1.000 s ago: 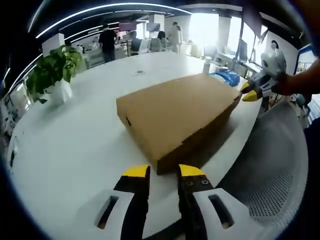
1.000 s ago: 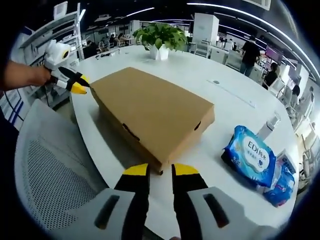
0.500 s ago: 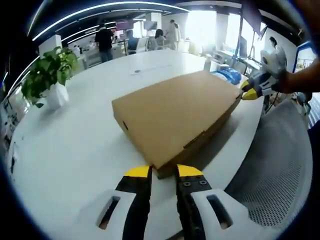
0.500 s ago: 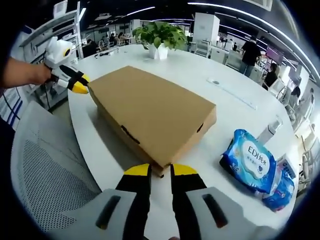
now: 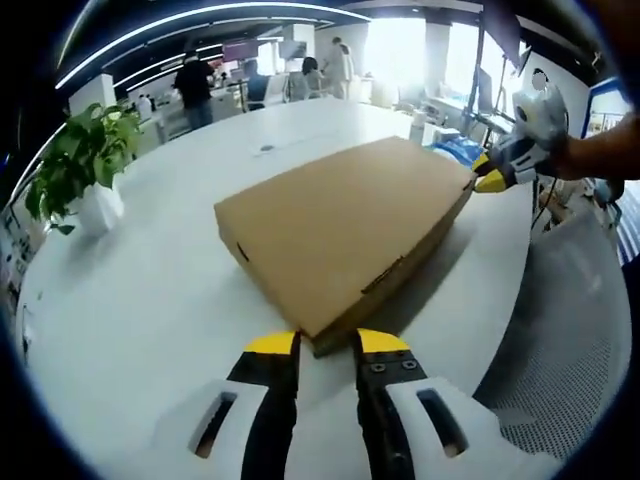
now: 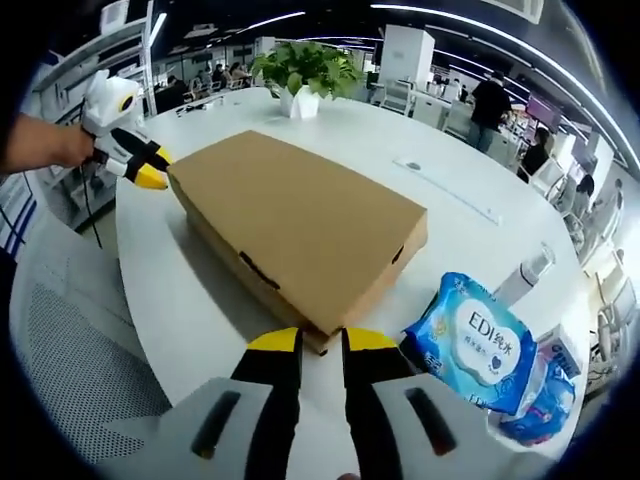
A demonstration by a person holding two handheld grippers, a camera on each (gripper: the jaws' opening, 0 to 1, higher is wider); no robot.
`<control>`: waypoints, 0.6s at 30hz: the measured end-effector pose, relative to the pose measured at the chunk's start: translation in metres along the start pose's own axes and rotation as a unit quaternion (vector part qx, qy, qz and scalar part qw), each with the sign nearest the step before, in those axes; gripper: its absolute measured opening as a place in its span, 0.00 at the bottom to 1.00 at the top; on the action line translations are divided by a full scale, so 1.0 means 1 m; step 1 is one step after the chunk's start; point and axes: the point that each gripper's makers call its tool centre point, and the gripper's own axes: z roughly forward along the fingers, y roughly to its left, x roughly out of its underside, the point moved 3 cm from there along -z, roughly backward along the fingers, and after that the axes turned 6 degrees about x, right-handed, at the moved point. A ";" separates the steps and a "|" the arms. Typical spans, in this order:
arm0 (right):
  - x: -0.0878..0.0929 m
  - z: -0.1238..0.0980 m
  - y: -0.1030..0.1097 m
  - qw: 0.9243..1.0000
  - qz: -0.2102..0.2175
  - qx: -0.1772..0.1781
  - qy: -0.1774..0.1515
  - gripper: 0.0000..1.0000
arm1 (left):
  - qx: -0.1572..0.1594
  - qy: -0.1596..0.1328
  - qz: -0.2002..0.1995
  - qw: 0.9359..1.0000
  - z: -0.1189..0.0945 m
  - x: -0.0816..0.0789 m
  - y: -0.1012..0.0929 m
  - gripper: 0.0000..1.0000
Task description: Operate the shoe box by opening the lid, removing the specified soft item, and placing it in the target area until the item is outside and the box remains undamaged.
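A flat brown cardboard shoe box [image 5: 335,225] lies shut on the white table [image 5: 130,300]. My left gripper [image 5: 327,344] is open by a narrow gap, its yellow tips on either side of the box's near corner. In the left gripper view, the right gripper [image 5: 487,180] shows at the box's far right corner. In the right gripper view, the box [image 6: 300,225] stretches away from my right gripper [image 6: 321,342], which is open by a small gap at its near corner. The left gripper [image 6: 150,178], held by a hand, sits at the far left corner.
A blue wet-wipes pack [image 6: 468,345] and a bottle [image 6: 524,276] lie right of the box. A potted plant [image 6: 300,70] stands at the table's far side. A mesh chair [image 5: 560,370] is at the table's edge. People stand far behind.
Both views have shifted slightly and the box corners sit a little closer to the tips. The right jaws have narrowed a touch. The box lid stays down.
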 end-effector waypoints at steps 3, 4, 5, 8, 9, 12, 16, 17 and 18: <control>-0.003 0.005 -0.009 1.000 0.000 0.003 0.000 0.14 | 0.000 0.001 0.005 1.000 0.009 -0.009 0.004 0.20; -0.004 0.007 -0.013 1.000 0.000 0.005 0.000 0.14 | 0.000 0.001 0.006 1.000 0.012 -0.012 0.006 0.20; -0.005 0.009 -0.018 1.000 0.000 0.007 0.000 0.14 | -0.001 0.001 0.008 1.000 0.015 -0.015 0.007 0.20; -0.008 0.013 -0.028 1.000 0.001 0.010 0.000 0.14 | 0.001 0.002 0.011 1.000 0.021 -0.023 0.010 0.20; -0.008 0.014 -0.030 1.000 0.001 0.012 0.000 0.14 | 0.003 0.002 0.011 1.000 0.024 -0.025 0.010 0.21; -0.011 0.019 -0.038 1.000 0.001 0.014 0.000 0.14 | 0.004 0.001 0.012 1.000 0.028 -0.030 0.011 0.21; -0.013 0.023 -0.044 1.000 -0.001 0.016 -0.001 0.14 | 0.007 0.003 0.013 1.000 0.032 -0.033 0.011 0.21; -0.013 0.023 -0.045 1.000 0.001 0.016 -0.001 0.14 | 0.006 0.002 0.013 1.000 0.032 -0.033 0.012 0.21; -0.013 0.024 -0.046 1.000 -0.001 0.016 -0.001 0.14 | 0.006 0.002 0.015 1.000 0.033 -0.034 0.012 0.21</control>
